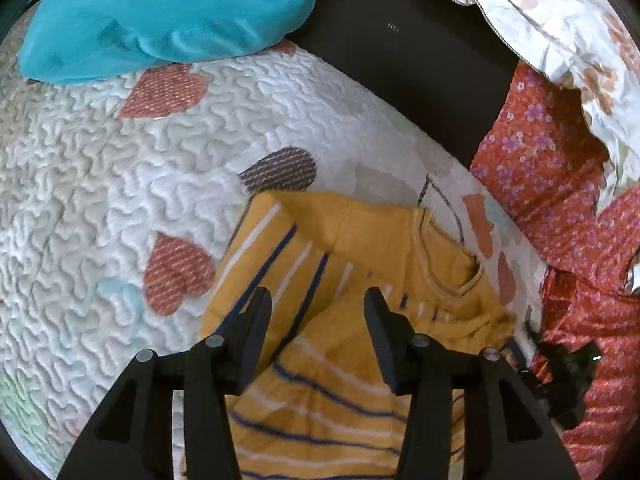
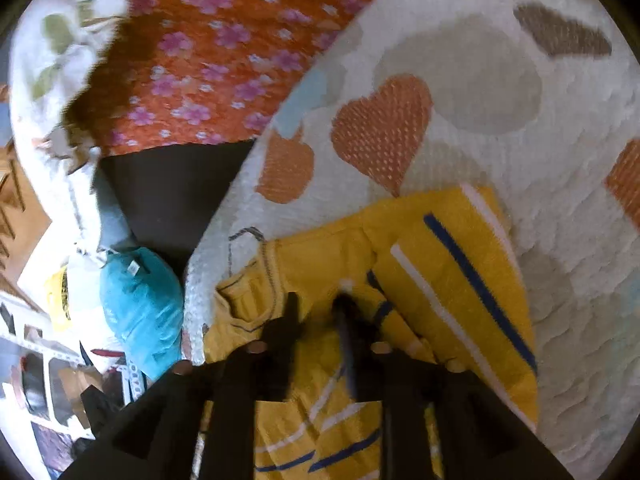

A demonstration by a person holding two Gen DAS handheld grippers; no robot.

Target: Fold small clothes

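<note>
A yellow striped sweater (image 1: 360,248) is seen folded at lower centre on the heart-patterned quilt (image 1: 120,168). The left gripper (image 1: 318,300) and right gripper (image 2: 318,304) are held tilted down over it, jaws spread, pinching nothing.

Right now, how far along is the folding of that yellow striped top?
Partly done: the yellow striped top lies on the heart-print quilt with one striped side already folded over its middle. Nothing is in hand; the left gripper and right gripper hover open above it. Left: the remaining folds, and perhaps the teal garment lying nearby.

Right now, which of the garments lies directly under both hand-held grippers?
The yellow striped shirt, partly folded; the teal garment lies apart at the quilt's far edge.
</note>
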